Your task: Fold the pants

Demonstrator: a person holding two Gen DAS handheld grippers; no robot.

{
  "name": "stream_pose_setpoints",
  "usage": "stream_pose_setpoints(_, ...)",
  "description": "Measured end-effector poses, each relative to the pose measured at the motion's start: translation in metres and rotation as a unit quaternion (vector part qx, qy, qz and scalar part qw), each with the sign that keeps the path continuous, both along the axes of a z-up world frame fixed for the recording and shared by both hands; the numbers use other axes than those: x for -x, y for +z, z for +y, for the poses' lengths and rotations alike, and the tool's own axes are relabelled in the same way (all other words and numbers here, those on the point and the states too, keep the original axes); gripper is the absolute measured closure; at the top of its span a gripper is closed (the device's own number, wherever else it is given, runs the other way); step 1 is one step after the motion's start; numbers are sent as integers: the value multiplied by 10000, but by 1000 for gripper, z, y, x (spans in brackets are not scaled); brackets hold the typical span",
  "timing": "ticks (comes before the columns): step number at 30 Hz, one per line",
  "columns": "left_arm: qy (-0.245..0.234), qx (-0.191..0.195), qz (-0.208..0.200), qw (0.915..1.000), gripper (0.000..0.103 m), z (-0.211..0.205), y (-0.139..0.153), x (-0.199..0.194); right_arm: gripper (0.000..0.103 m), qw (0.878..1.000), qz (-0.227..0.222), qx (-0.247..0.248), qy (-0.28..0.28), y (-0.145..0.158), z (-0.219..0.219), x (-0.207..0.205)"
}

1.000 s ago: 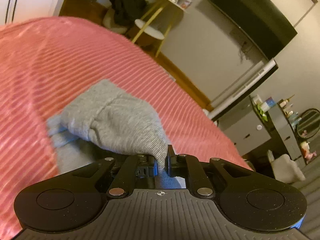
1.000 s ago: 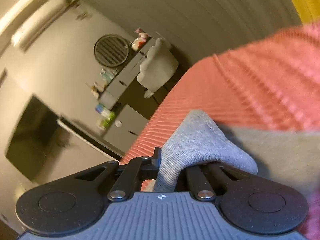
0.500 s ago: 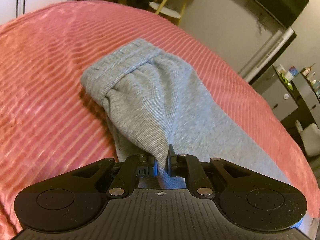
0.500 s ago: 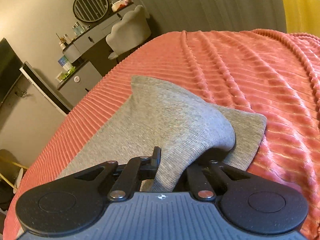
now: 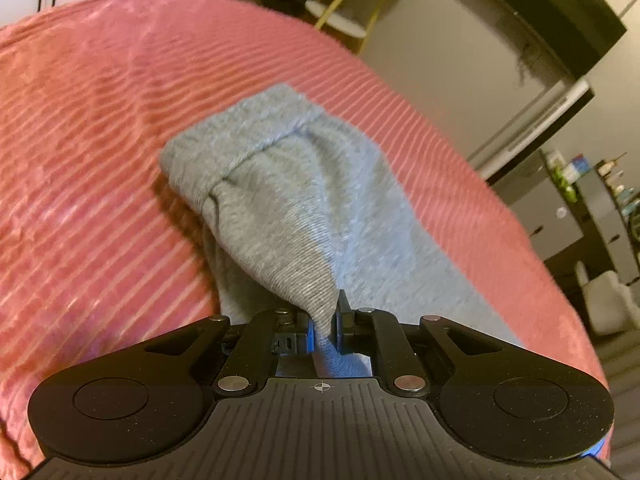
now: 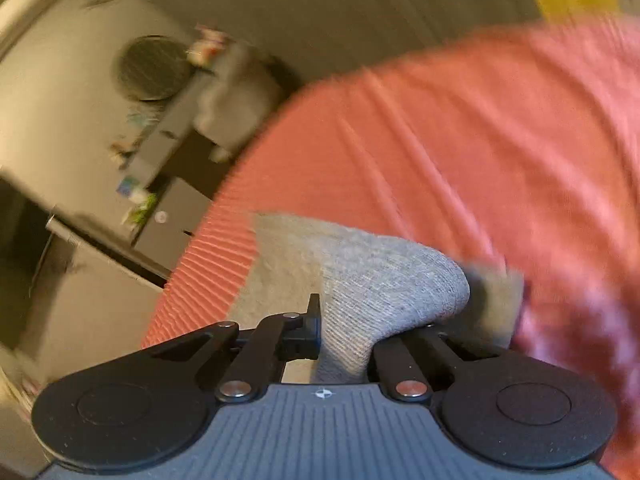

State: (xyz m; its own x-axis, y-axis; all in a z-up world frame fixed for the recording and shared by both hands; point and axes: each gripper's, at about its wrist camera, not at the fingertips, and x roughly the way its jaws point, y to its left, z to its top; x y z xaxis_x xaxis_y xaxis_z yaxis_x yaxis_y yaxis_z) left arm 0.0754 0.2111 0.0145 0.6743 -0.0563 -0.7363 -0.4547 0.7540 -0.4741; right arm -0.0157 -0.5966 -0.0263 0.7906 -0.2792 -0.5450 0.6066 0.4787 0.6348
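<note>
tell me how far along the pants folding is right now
Done: the gray pants lie partly flat on the pink bedspread, and both ends are picked up. In hand: the left gripper and right gripper each have jaws shut on a bunch of fabric, lifted off the bed. Left: lay the held part over, release, smooth; no finished fold shows yet.

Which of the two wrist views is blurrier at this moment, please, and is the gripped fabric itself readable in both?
The right wrist view is the blurrier: bedspread and dresser smear, though the right gripper and its pinched fold of gray pants stay crisp. The left wrist view is only mildly soft; the left gripper and pants knit read clearly, under dim warm light with fisheye bending.
</note>
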Motion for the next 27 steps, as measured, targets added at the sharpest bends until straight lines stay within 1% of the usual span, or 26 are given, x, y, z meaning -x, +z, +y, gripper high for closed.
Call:
stream_pose_setpoints(1, -4, 10, -15, 10000, 92, 1, 1, 2, 100, 9991, 29, 408, 52, 9, 8, 4)
stream_pose_setpoints(3, -41, -57, 42, 10000, 92, 1, -1, 5, 100, 9948, 245, 985, 54, 14, 17, 10)
stream_pose_setpoints(4, -79, -135, 105, 9998, 92, 1, -3, 6, 100, 9911, 433, 1255, 109, 11, 21, 11)
stream_pose_setpoints(5, -130, -219, 202, 9995, 92, 0, -6, 6, 100, 9867, 752, 1426, 182, 2, 23, 9)
stream_pose_setpoints(7, -168, -361, 381, 9985, 91, 0, -12, 7, 99, 9797, 1281, 1503, 346, -14, 20, 6)
stream_pose_setpoints(8, -176, -477, 474, 9976, 87, -1, -14, 8, 96, 9758, 1623, 1392, 454, -25, 16, 3)
stream_pose_setpoints(9, -133, -626, 544, 9965, 78, -1, -13, 10, 95, 9757, 1775, 1198, 460, -30, 11, 5)
stream_pose_setpoints(10, -61, -837, 588, 9947, 71, -2, -9, 13, 94, 9807, 1645, 998, 357, -29, 7, 12)
stream_pose_setpoints(11, 68, -1120, 645, 9916, 56, -4, -4, 16, 85, 9853, 1469, 862, 89, -23, 3, 23)
stream_pose_setpoints(12, 215, -1467, 681, 9866, 46, -7, 2, 19, 74, 9838, 1533, 910, -162, -17, 1, 29)
stream_pose_setpoints(13, 361, -1884, 713, 9788, 43, -12, 9, 22, 68, 9773, 1750, 1083, -496, -8, 2, 33)
stream_pose_setpoints(14, 485, -2239, 680, 9710, 42, -18, 16, 24, 63, 9651, 2057, 1352, -897, 2, 4, 35)
stream_pose_setpoints(15, 571, -2521, 547, 9645, 43, -26, 22, 26, 63, 9562, 2184, 1572, -1152, 11, 7, 37)
stream_pose_setpoints(16, 610, -2811, 328, 9572, 42, -40, 29, 28, 63, 9519, 2146, 1741, -1323, 20, 13, 39)
stream_pose_setpoints(17, 555, -2998, 87, 9524, 39, -55, 35, 28, 63, 9533, 1951, 1842, -1390, 29, 22, 38)
stream_pose_setpoints(18, 445, -3092, -170, 9498, 29, -71, 39, 29, 63, 9569, 1732, 1906, -1346, 36, 34, 34)
stream_pose_setpoints(19, 303, -3115, -429, 9488, 23, -89, 41, 28, 62, 9624, 1436, 2024, -1106, 41, 54, 23)
stream_pose_setpoints(20, 72, -3076, -733, 9486, 14, -112, 42, 27, 57, 9657, 1222, 2160, -760, 42, 75, 13)
stream_pose_setpoints(21, -164, -3028, -942, 9483, 12, -131, 41, 25, 49, 9668, 1056, 2312, -269, 42, 99, -3)
stream_pose_setpoints(22, -471, -2974, -1116, 9470, 12, -154, 38, 21, 45, 9634, 911, 2482, 441, 40, 130, -23)
stream_pose_setpoints(23, -761, -2976, -1184, 9443, 12, -174, 33, 15, 39, 9539, 778, 2617, 1251, 34, 164, -43)
stream_pose_setpoints(24, -1001, -3025, -1198, 9403, 12, -191, 28, 10, 38, 9366, 650, 2712, 2120, 27, 200, -62)
stream_pose_setpoints(25, -1301, -3159, -1210, 9320, 12, -212, 20, 3, 38, 9206, 584, 2758, 2702, 21, 227, -76)
stream_pose_setpoints(26, -1490, -3298, -1204, 9244, 12, -227, 12, -2, 38, 8985, 545, 2856, 3290, 14, 259, -90)
stream_pose_setpoints(27, -1694, -3474, -1177, 9148, 12, -240, 1, -8, 38, 8766, 580, 3028, 3696, 7, 289, -102)
